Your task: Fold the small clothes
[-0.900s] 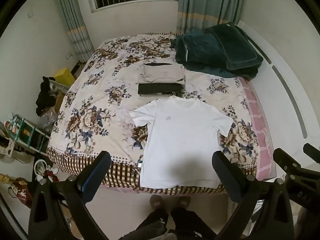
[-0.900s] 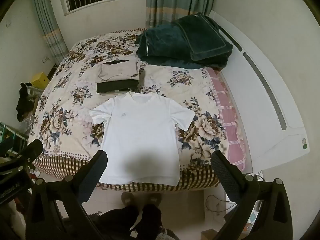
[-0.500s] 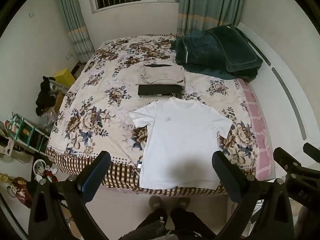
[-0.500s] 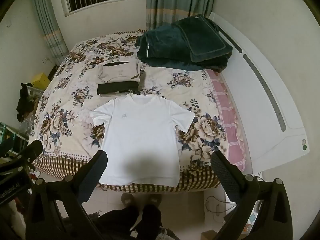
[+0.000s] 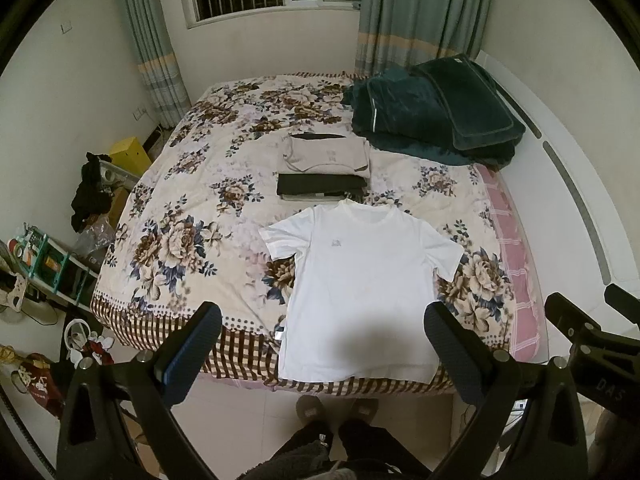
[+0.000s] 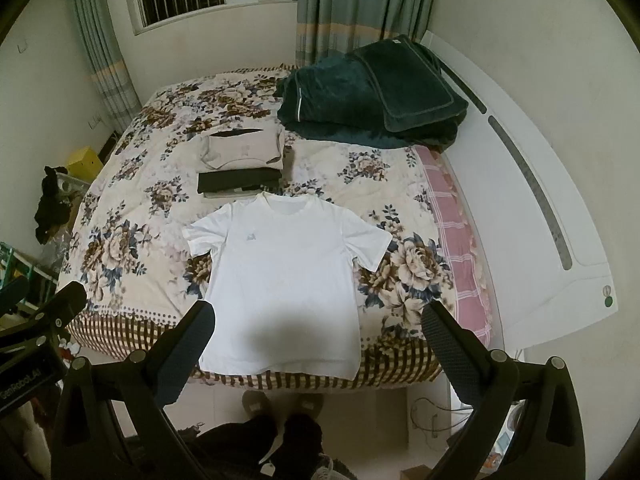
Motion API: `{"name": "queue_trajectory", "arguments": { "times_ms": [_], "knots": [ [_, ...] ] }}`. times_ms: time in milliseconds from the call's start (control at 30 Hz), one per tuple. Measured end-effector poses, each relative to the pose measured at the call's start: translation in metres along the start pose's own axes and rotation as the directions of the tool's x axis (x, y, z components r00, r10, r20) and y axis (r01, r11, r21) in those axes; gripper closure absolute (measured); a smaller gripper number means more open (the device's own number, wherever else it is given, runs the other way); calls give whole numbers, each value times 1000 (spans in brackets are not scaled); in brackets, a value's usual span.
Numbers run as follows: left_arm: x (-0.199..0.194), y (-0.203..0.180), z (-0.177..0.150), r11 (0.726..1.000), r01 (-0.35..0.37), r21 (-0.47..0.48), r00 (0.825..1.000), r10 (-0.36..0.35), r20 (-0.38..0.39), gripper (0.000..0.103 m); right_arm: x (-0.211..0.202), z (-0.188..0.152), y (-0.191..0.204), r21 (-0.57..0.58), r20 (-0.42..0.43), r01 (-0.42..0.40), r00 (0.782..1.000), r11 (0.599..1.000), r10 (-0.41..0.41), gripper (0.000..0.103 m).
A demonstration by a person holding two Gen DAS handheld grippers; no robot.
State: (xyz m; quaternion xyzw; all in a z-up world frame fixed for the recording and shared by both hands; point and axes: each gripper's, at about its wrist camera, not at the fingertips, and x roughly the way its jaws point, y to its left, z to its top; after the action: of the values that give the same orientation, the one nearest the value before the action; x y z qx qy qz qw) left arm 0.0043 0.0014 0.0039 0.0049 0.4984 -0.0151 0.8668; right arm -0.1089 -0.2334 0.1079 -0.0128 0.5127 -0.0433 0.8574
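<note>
A white T-shirt (image 5: 360, 280) lies spread flat, front up, at the near edge of the bed (image 5: 180, 240), its hem at the bed's edge. Just beyond its collar sit 2 folded garments, a black one (image 5: 320, 185) and a beige one (image 5: 326, 155). Farther back lies a dark green blanket (image 5: 432, 116). The left gripper (image 5: 322, 332) and right gripper (image 6: 318, 330) hover above the bed's edge, both with jaws spread wide, holding nothing.
</note>
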Motion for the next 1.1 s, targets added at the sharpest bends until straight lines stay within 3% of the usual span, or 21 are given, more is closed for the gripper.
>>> {"name": "queue_trajectory", "arguments": {
  "times_ms": [667,900,1100],
  "knots": [
    [-3,-1,5,1000,6,-5,1000,-6,9,0,-5,2,4,-3,9,6,1000,1000,-6,0],
    [-12,-5,28,1000,6,-8,1000,-6,11,0,-6,2,4,-3,11,3,1000,1000,-3,0],
    [-12,-4,26,1000,9,-8,1000,-9,12,0,-7,3,5,-3,12,4,1000,1000,-4,0]
  ]
}}
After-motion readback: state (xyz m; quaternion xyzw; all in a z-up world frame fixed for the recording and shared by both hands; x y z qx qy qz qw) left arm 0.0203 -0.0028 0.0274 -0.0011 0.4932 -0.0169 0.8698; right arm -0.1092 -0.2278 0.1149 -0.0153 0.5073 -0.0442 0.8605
